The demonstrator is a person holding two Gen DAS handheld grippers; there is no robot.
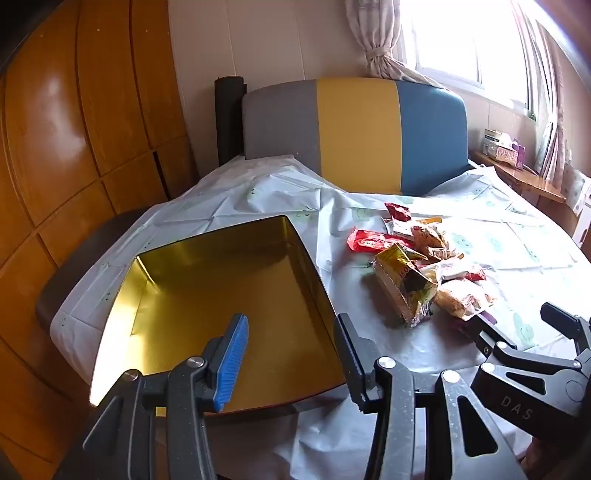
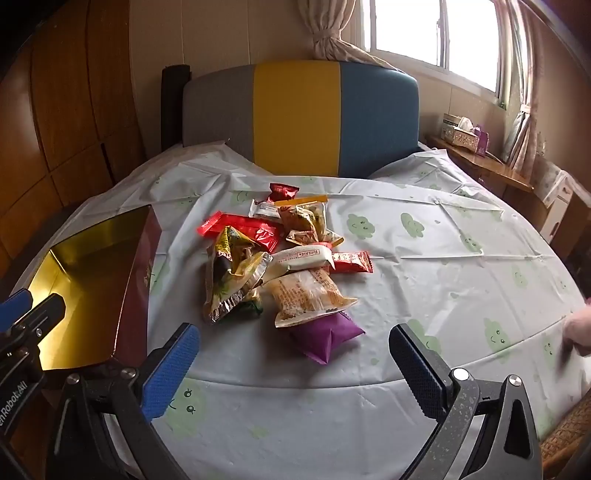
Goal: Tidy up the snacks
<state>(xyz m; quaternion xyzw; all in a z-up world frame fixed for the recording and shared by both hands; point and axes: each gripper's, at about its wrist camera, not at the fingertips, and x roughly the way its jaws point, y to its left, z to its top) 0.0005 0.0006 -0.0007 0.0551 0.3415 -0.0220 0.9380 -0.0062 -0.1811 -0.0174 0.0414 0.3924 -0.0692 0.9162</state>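
On the desk (image 2: 424,280), which wears a pale cloth printed with green clouds, a heap of snacks (image 2: 280,258) lies near the middle, with an open tin (image 1: 221,295) just to its left. The tin has a shiny gold inside and a dark red outer wall, and nothing shows in the part of it that can be seen. The left tongs (image 1: 291,343) hang over the near right corner of the tin, spread wide and gripping nothing; one finger has a blue pad (image 1: 232,362), the other looks dark from this side. The right tongs (image 2: 295,354) sit low at the near edge of the desk, facing the heap, also wide apart and bare. Nearest to them is a purple pack (image 2: 328,338), lying just ahead between the two fingers but apart from both. Resting partly on it is a clear pack (image 2: 306,295) of pale biscuits. To the left of that stands a crumpled yellow bag (image 2: 231,273) with a foil edge, and behind it a long red pack (image 2: 243,229). A white bar (image 2: 303,256) and a small red bar (image 2: 351,262) lie across the middle of the heap, with more small packs farther back. Behind the desk is a chair (image 2: 299,118) with a grey, yellow and blue back, and beyond it a window with a tied curtain (image 2: 328,33). At the right edge of the right wrist view a blurred hand (image 2: 578,330) touches the cloth.
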